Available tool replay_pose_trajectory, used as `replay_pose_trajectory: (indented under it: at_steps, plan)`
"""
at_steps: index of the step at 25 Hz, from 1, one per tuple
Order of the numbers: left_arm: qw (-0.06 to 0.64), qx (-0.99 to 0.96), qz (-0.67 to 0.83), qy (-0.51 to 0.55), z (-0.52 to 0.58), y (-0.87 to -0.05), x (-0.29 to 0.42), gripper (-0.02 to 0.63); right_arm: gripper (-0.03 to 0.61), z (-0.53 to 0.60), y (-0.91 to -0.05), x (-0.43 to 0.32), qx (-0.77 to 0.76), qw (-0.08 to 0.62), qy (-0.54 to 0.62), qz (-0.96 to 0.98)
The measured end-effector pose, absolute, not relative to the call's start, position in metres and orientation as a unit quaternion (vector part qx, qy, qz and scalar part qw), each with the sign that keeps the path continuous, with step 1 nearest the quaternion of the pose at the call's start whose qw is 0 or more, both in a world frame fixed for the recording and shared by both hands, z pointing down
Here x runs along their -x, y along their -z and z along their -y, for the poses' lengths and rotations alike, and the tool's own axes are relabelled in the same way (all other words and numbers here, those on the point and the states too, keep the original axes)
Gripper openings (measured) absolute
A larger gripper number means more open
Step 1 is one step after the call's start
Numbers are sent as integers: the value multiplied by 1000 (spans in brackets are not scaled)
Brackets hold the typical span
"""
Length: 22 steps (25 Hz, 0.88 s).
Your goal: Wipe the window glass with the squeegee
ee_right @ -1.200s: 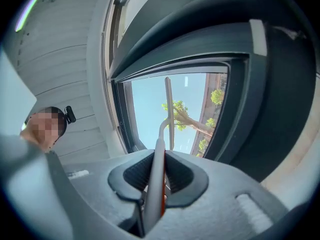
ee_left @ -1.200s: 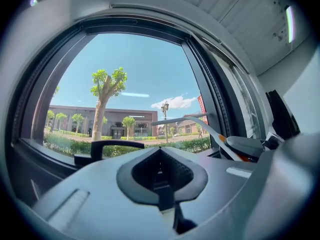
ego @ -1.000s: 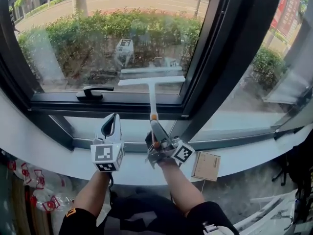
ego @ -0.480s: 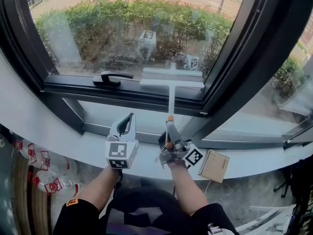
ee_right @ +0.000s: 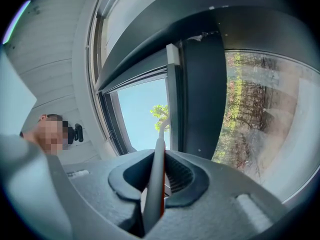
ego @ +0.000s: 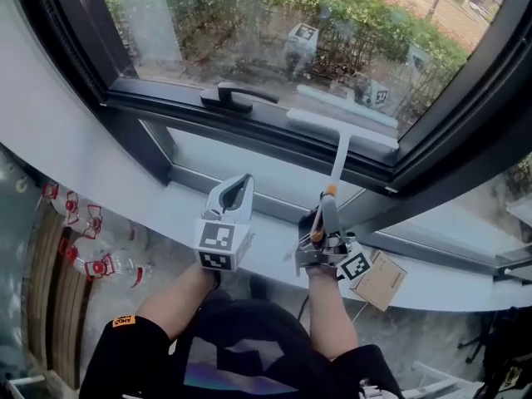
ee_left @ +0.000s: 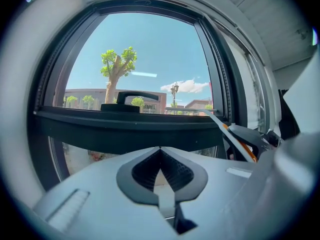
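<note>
The squeegee [ego: 341, 131] is clamped by its handle in the right gripper [ego: 324, 214], its blade laid at the foot of the glass [ego: 249, 48] for wiping. The left gripper [ego: 236, 191] is held aside, closed on nothing.

Squeegee blade drops from glass to bottom rail.
The squeegee [ego: 342, 128] blade, on the lower window glass [ego: 249, 40] a second ago, now sits at the pane's bottom edge against the dark sash rail [ego: 166, 105]; the right gripper [ego: 326, 223], clamped on the handle, has drawn back toward the person.
</note>
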<state>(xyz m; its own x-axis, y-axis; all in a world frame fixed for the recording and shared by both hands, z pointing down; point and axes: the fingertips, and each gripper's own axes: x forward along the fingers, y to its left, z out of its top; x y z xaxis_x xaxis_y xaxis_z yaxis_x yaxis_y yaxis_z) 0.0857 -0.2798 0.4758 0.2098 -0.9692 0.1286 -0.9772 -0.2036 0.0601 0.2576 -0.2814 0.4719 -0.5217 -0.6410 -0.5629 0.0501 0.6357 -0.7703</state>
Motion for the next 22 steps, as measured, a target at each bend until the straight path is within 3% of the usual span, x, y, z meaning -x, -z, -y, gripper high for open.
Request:
replay_pose_trajectory:
  at_steps: [8, 15, 22]
  plan:
    - [77, -758, 647, -21, 253, -489, -52, 18, 49, 250, -453, -267, 172, 442, 372, -798]
    - [119, -711, 691, -56, 182, -519, 10, 18, 49, 198, -451, -234, 117, 376, 381, -836]
    - [77, -713, 694, -61, 125, -504, 61, 18, 49, 143, -464, -180, 114, 350, 379, -849]
